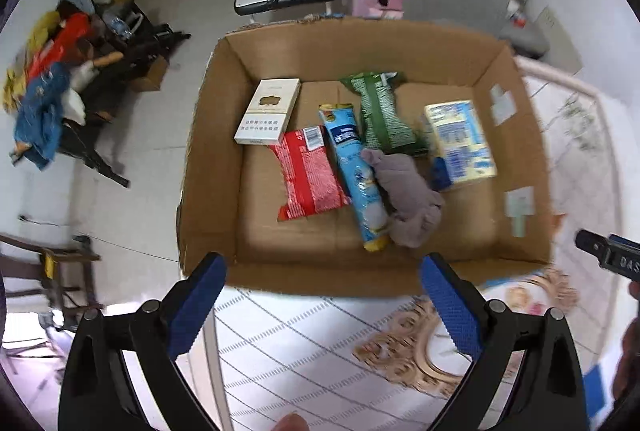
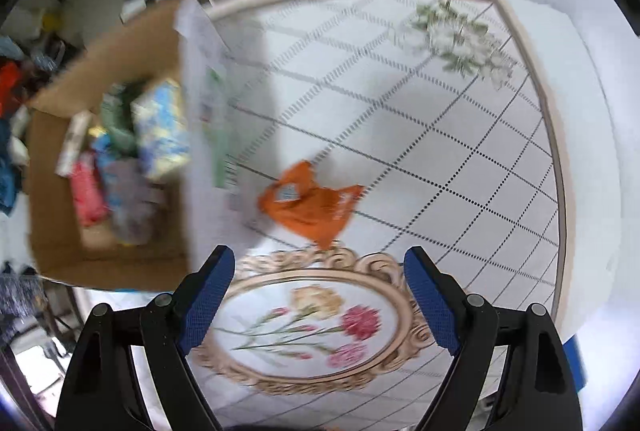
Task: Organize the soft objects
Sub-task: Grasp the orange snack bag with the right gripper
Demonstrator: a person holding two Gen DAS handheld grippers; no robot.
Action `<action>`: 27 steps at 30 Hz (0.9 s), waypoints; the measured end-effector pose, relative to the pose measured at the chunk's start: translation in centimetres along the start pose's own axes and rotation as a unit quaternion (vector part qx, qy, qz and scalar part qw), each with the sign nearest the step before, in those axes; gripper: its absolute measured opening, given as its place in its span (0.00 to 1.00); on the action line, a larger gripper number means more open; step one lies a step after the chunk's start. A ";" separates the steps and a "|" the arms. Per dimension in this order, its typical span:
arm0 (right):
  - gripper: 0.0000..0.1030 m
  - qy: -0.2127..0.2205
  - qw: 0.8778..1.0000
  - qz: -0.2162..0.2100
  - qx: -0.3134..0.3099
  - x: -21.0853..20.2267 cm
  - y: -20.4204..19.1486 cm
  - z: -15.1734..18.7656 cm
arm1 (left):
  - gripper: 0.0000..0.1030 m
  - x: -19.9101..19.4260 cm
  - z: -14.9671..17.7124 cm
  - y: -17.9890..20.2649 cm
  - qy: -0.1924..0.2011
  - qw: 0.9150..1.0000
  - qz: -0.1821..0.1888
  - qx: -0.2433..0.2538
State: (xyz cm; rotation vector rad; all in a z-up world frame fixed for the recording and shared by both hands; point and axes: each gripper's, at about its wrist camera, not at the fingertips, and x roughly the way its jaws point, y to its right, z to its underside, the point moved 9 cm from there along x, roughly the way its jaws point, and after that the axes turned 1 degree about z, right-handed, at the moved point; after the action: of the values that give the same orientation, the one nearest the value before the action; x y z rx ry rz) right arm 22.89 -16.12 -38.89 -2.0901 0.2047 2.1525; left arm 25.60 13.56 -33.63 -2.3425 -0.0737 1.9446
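White tablecloth (image 2: 460, 159) with a dotted grid and a flower medallion covers the table. At its left edge sits an open cardboard box (image 1: 224, 135). Inside lie a white carton (image 1: 269, 111) at the far left, a yellow-blue pack (image 1: 460, 141) on the right, a green packet (image 1: 380, 111), a red packet (image 1: 310, 173), a light-blue tube pack (image 1: 356, 171) and a crumpled grey cloth (image 1: 408, 197) touching the tube. An orange bag (image 2: 312, 207) lies on the cloth just right of the box. The left gripper (image 1: 322, 307) hangs spread and empty near the box's near wall; the right gripper (image 2: 318, 303) is spread too, near the orange bag.
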 end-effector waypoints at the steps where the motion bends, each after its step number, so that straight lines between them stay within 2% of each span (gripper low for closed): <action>1: 0.86 -0.010 1.000 0.012 -0.021 1.4 0.0 -0.2 | 0.97 0.6 -0.3 0.0 0.000 1.000 -0.016 0.007; 4: 0.86 -0.025 0.997 0.040 -0.056 4.0 -0.1 -0.7 | 0.97 2.1 -1.0 0.2 -0.002 0.999 -0.049 0.022; 11: 0.86 -0.053 0.986 0.087 -0.129 8.4 -1.3 -1.9 | 0.97 3.9 -2.1 1.7 -0.015 0.998 -0.043 0.035; 15: 0.85 -0.067 0.984 0.089 -0.135 10.3 -1.3 -2.5 | 0.97 4.4 -2.5 2.5 -0.020 0.998 -0.040 0.043; 17: 0.79 -0.069 0.985 0.079 -0.135 10.7 -1.5 -2.6 | 0.97 4.7 -2.5 2.7 -0.023 0.998 -0.038 0.045; 18: 0.64 -0.071 0.986 0.074 -0.134 11.0 -1.6 -2.7 | 0.97 4.9 -2.5 2.8 -0.025 0.998 -0.037 0.045; 21: 0.48 -0.074 0.988 0.063 -0.119 11.2 -1.8 -2.7 | 0.97 5.2 -2.6 3.0 -0.028 0.998 -0.033 0.043; 27: 0.37 -0.065 0.993 0.047 -0.087 10.1 -1.1 -2.8 | 0.97 5.4 -2.2 2.9 -0.033 0.999 -0.024 0.033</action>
State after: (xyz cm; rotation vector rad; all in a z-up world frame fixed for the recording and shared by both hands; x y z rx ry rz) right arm 25.56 -15.55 -49.07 -2.0548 0.1062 2.4345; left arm 28.67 11.11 -38.82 -2.2153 -0.0696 1.9701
